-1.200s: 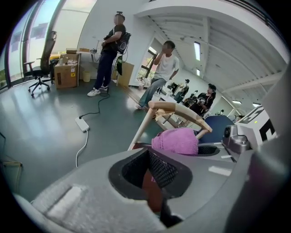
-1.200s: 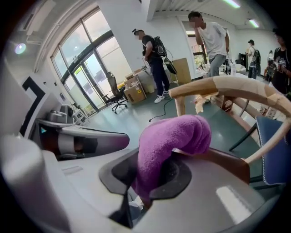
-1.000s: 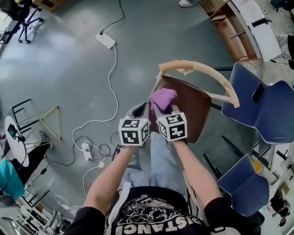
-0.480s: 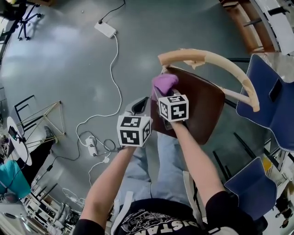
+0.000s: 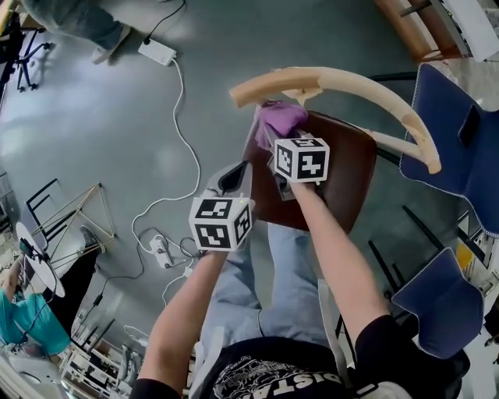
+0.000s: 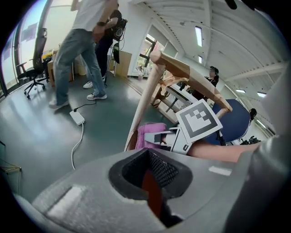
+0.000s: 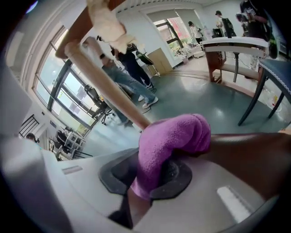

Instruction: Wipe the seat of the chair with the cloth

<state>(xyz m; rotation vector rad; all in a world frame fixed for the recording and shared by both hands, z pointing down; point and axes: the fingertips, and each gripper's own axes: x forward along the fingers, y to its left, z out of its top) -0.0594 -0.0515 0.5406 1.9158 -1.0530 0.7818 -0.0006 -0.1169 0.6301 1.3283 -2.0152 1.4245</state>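
Note:
The chair has a dark brown seat (image 5: 343, 171) and a curved pale wooden backrest (image 5: 351, 82). My right gripper (image 5: 274, 140) is shut on a purple cloth (image 5: 279, 121), which rests on the seat's far left corner just under the backrest. In the right gripper view the cloth (image 7: 175, 136) bulges out of the gripper (image 7: 145, 175), with the seat (image 7: 254, 154) to its right. My left gripper (image 5: 234, 178) hovers beside the seat's left edge, jaws together and holding nothing. The left gripper view shows the cloth (image 6: 148, 134) ahead of the gripper (image 6: 148, 175).
Two blue chairs (image 5: 460, 148) (image 5: 437, 304) stand to the right. A white adapter (image 5: 156, 53) with a long cable and a power strip (image 5: 160, 251) lie on the grey floor at left. A person's legs (image 5: 74, 23) are at top left. A wire frame (image 5: 70, 218) stands at left.
My right gripper has pushed the cloth across the seat, away from me, up to the corner under the backrest. The left gripper has kept its place. A person has walked in at top left.

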